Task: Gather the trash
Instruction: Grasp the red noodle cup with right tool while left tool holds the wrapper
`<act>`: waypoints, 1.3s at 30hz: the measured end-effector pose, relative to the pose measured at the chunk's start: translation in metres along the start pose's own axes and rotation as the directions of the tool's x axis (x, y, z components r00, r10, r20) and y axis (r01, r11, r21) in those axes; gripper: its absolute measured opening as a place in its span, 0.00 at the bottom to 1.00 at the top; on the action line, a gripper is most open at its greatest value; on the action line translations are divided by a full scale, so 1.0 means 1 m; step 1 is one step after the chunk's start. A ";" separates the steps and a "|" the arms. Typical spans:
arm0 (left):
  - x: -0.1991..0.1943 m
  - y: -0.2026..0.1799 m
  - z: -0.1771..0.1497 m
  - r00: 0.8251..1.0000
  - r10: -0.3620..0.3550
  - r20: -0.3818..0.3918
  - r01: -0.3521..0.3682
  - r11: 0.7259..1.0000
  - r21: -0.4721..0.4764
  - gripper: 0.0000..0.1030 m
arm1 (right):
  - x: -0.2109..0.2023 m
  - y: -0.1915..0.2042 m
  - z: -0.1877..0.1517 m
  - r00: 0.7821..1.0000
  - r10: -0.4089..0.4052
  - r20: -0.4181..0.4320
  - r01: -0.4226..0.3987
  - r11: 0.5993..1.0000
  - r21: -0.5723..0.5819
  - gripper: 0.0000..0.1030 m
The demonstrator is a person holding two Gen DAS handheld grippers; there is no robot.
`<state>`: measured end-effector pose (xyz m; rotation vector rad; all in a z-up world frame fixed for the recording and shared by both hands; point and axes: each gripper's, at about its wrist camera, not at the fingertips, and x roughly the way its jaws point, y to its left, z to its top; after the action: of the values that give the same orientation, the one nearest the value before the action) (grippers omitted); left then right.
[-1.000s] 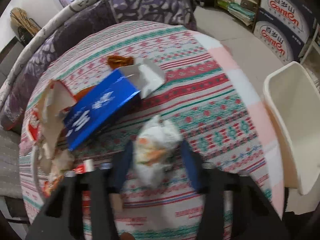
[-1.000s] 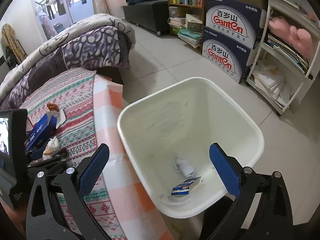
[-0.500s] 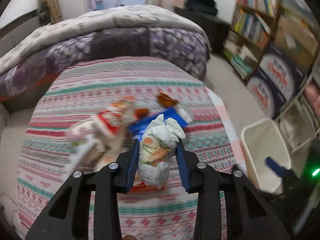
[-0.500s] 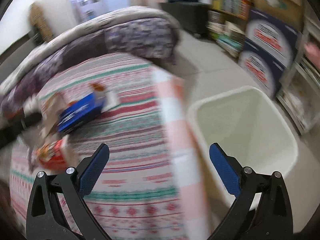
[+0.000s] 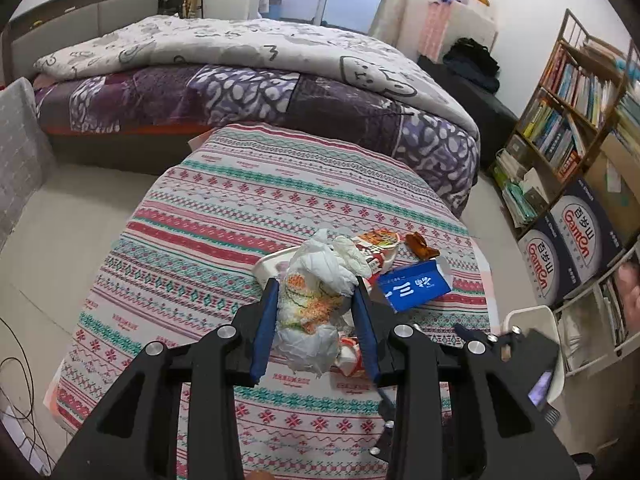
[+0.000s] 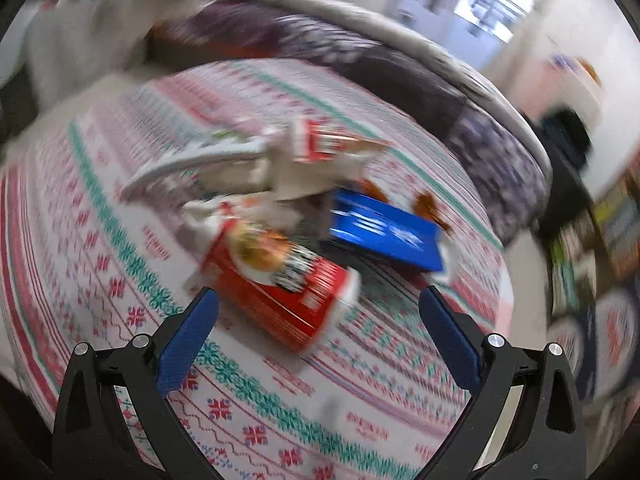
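My left gripper (image 5: pixel 316 304) is shut on a crumpled white plastic bag (image 5: pixel 316 300) with orange print, held above the table. Below it lie a blue carton (image 5: pixel 414 286), a red-and-white noodle cup (image 5: pixel 374 250) and a brown wrapper (image 5: pixel 420 245) on the patterned tablecloth (image 5: pixel 224 232). My right gripper (image 6: pixel 318 320) is open and empty, close above a red noodle cup (image 6: pixel 280 280) lying on its side. The blue carton (image 6: pixel 384 234) lies just beyond it, with white and red packaging (image 6: pixel 280 156) behind. The right wrist view is blurred by motion.
A white waste bin (image 5: pixel 532 320) stands on the floor at the table's right edge, partly hidden by the other gripper. A bed (image 5: pixel 240 72) lies behind the table. Bookshelves (image 5: pixel 572 120) and printed boxes (image 5: pixel 568 248) line the right wall.
My left gripper shut on the bag and lifted it off the table. My right gripper swung from above the bin to over the table's trash, still open.
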<state>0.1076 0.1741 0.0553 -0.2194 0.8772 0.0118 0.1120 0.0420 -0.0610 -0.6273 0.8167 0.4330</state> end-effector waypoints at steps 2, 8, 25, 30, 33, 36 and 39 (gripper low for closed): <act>-0.001 0.004 -0.001 1.000 0.006 -0.001 -0.006 1.000 -0.003 0.35 | 0.006 0.010 0.007 1.000 -0.006 -0.008 0.005 0.997 -0.071 0.93; -0.002 0.021 0.003 1.000 -0.010 -0.017 0.009 0.999 -0.051 0.36 | 0.033 0.025 0.017 0.997 -0.034 -0.075 0.016 0.973 -0.231 0.93; 0.007 0.011 -0.007 1.000 0.006 -0.022 -0.007 0.999 -0.048 0.35 | -0.018 -0.065 -0.007 0.988 0.154 -0.010 -0.138 0.911 0.388 0.49; 0.007 -0.003 -0.011 1.000 0.015 -0.001 -0.015 1.000 -0.008 0.35 | -0.039 -0.082 -0.009 0.994 0.108 0.028 -0.108 0.861 0.498 0.49; 0.008 -0.010 -0.014 1.000 0.024 0.013 -0.024 1.000 0.004 0.35 | -0.049 -0.097 -0.016 0.996 0.089 0.030 -0.090 0.813 0.576 0.49; 0.010 -0.017 -0.018 0.999 0.035 0.025 -0.035 0.999 0.009 0.35 | -0.053 -0.103 -0.029 0.997 0.067 0.040 -0.077 0.768 0.636 0.50; 0.012 -0.025 -0.023 0.997 0.060 0.049 -0.061 0.998 0.015 0.36 | -0.053 -0.110 -0.042 0.998 0.019 0.053 -0.049 0.742 0.669 0.50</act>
<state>0.1004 0.1438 0.0361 -0.1767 0.8353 0.0659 0.1205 -0.0732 -0.0033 0.0788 0.8738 0.1539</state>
